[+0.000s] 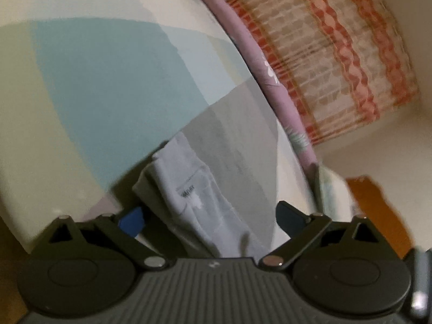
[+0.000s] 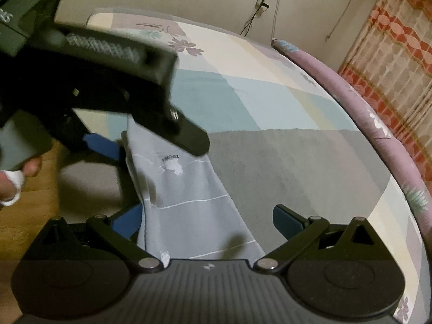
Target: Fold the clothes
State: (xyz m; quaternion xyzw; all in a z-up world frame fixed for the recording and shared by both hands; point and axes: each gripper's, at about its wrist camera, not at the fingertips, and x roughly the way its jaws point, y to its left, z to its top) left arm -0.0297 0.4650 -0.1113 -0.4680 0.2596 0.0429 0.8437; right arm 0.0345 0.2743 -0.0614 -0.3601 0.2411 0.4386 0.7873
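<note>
The pale grey-blue cloth garment (image 2: 186,205) carries a small dark printed line above a white blotch, seen upside down in the right wrist view and too blurred to read; in the left wrist view it is equally illegible.

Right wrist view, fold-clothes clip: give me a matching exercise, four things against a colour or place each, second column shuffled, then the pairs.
Things:
1. garment
2. bed edge trim
3. curtain
4. left tongs

Descriptions:
A. cream with red-orange bands, hanging at far right
B. pale grey-blue with thin white lines, lying on the bedspread
C. black with blue pads, spread either side of the cloth's far end
D. pink-purple with flower prints

Pairs: 1-B, 2-D, 3-A, 4-C
</note>
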